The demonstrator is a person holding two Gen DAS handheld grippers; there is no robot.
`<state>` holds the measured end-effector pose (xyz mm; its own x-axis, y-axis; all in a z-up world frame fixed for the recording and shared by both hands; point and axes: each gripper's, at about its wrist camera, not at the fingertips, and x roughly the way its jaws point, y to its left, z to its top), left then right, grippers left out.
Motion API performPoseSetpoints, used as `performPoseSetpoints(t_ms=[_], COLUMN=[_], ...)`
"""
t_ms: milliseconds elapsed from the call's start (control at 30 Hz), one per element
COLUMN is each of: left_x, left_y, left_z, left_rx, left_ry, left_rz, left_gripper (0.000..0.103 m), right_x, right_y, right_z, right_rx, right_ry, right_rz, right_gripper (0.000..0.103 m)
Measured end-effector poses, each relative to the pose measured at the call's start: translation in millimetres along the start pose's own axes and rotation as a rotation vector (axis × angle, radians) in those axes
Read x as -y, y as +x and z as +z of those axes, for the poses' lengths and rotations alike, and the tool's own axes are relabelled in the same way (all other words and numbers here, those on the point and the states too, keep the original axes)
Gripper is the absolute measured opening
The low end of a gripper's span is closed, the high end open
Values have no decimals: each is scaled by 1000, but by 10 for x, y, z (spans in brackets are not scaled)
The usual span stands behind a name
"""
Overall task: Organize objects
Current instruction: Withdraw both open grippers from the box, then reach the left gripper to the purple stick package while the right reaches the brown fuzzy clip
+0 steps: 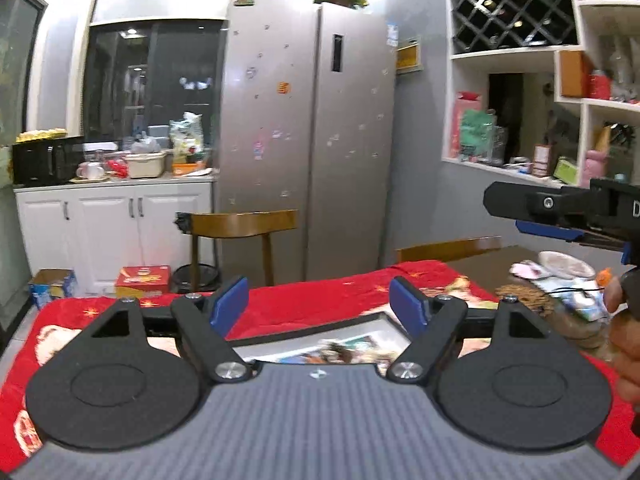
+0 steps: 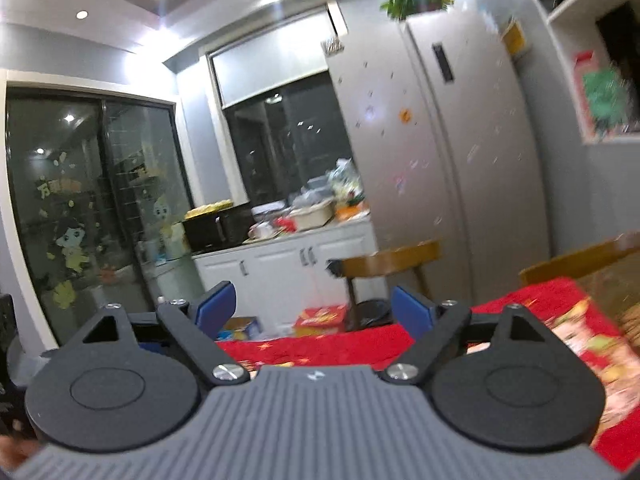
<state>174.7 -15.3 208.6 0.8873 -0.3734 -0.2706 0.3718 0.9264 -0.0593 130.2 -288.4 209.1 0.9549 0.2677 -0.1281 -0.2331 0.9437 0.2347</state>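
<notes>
Over the table draped in a red patterned cloth point(image 1: 320, 300), we hold the left gripper point(image 1: 320, 306) released, its blue-padded fingers point(image 1: 230, 304) spread wide and grasping nothing. Just below and between them lies a grey-framed picture with a colourful print point(image 1: 320, 344), flat on the cloth and partly hidden by the gripper's body. At the right edge of the left wrist view we see the right gripper point(image 1: 560, 216) from the side, raised above the table, with our right hand point(image 1: 624, 344) on its handle. Beneath it, on the bare brown part of the table point(image 1: 488, 264), sits a blurred heap of small items point(image 1: 560, 284) that we cannot identify.

In the right wrist view, the right gripper's own blue pads point(image 2: 216, 308) also stand wide apart, holding nothing, pointed across the cloth toward the room. Beyond we see a silver two-door refrigerator point(image 1: 308, 132), a wooden chair point(image 1: 240, 224) and white lower cabinets point(image 1: 116, 216).
</notes>
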Motion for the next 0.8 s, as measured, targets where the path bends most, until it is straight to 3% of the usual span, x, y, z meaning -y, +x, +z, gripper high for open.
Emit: performPoseSetpoints(t_ms=[167, 333, 467, 633, 800], left_x=[297, 608, 712, 663, 692], left_y=[-122, -163, -188, -84, 224], left_z=[-48, -196, -351, -684, -1031], left_rx=[-29, -54, -90, -170, -265], left_ry=[-4, 52, 46, -40, -38], left_rz=[-40, -3, 8, 4, 21], left_gripper=[82, 82, 82, 82, 82], right_x=[45, 152, 228, 324, 464], right_y=[-273, -474, -426, -336, -85], right_z=[-35, -161, -288, -444, -791], right_rx=[30, 43, -4, -49, -180], right_ry=[-41, -31, -1, 22, 83], right_rz=[-47, -40, -16, -9, -13], right_gripper=[91, 91, 91, 91, 89])
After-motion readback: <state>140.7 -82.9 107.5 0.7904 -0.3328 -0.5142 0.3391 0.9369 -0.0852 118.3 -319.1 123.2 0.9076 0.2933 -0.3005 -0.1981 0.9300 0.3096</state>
